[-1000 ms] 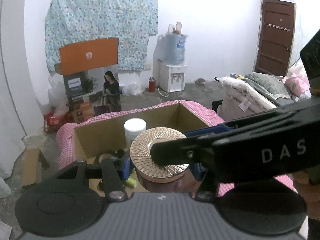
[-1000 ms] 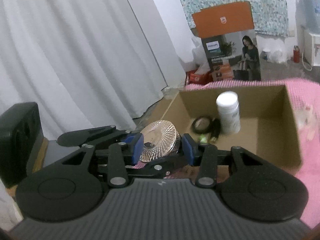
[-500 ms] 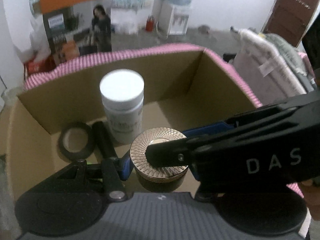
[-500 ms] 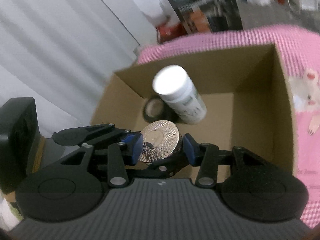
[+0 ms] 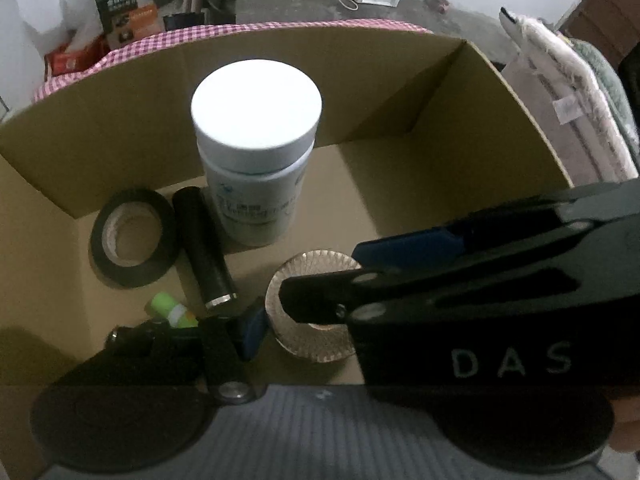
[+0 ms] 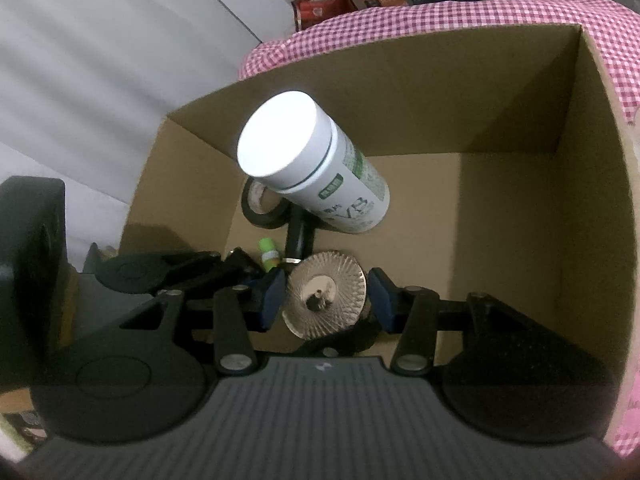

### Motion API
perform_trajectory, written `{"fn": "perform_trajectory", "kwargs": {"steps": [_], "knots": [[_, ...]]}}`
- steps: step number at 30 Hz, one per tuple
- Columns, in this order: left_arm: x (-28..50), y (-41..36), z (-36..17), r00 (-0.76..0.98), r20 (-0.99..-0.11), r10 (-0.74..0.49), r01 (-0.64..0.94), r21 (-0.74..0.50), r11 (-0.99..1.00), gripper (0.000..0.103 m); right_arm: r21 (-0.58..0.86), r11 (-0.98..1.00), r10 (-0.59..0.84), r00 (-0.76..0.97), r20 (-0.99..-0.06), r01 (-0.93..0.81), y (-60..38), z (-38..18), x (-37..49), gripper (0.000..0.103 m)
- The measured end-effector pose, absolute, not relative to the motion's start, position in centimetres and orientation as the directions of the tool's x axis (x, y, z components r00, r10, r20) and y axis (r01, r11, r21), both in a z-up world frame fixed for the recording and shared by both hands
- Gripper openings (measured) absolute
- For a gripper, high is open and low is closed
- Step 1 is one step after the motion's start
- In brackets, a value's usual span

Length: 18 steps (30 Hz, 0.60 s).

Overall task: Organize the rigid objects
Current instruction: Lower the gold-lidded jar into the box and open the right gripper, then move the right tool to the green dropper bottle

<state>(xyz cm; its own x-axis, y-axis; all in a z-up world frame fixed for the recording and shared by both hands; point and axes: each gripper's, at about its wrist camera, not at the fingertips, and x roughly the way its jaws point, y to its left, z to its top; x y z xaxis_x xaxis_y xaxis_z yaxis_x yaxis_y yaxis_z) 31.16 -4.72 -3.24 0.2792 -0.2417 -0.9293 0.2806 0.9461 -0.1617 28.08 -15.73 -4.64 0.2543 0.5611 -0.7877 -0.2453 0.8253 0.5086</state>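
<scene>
A round jar with a ribbed golden lid (image 5: 308, 320) (image 6: 326, 300) rests on the floor of an open cardboard box (image 5: 400, 80) (image 6: 520, 240), near its front wall. My right gripper (image 6: 326, 298) straddles the jar, and a thin gap shows at each blue pad. My left gripper (image 5: 310, 320) straddles it crosswise, jaws opening. Its one visible pad (image 5: 250, 332) stands just beside the jar. The right gripper's black frame hides the other finger.
Deeper in the box stand a tall white bottle (image 5: 256, 152) (image 6: 312, 168), a black tape roll (image 5: 132, 236), a black tube (image 5: 202, 248) and a small green tube (image 5: 168, 308). The box sits on a pink checked cloth (image 6: 440, 12). A white curtain (image 6: 100, 60) hangs on the left.
Both grippers came down into the box with the jar and tipped steeply downward. The jar now sits on the box floor, and the pads have eased off it.
</scene>
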Motion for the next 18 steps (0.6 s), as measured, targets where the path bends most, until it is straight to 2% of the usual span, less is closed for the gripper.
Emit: {"fn": "perform_trajectory", "kwargs": {"steps": [3, 5, 9, 14, 18], "knots": [[31.1, -4.4, -2.9, 0.308, -0.917, -0.252, 0.278, -0.167, 0.946, 0.064, 0.493, 0.834, 0.548, 0.269, -0.792, -0.25, -15.7, -4.5, 28.1, 0.047], [30.8, -4.5, -2.4, 0.332, -0.907, -0.258, 0.287, -0.164, 0.944, 0.074, 0.494, 0.833, 0.55, 0.277, -0.788, -0.251, -15.9, -4.3, 28.1, 0.047], [29.4, -4.3, -0.5, 0.415, -0.866, -0.277, 0.296, -0.16, 0.942, 0.082, 0.469, 0.838, 0.543, 0.336, -0.769, -0.279, -16.3, -2.9, 26.9, 0.049], [25.6, -3.3, 3.4, 0.548, -0.779, -0.305, 0.31, -0.149, 0.939, 0.087, 0.459, 0.825, 0.565, 0.453, -0.69, -0.33, -18.3, 1.4, 23.1, 0.064], [20.9, -2.3, 6.3, 0.636, -0.697, -0.331, 0.33, -0.142, 0.933, 0.094, 0.422, 0.825, 0.566, 0.553, -0.612, -0.377, -20.3, 5.3, 18.2, 0.068]]}}
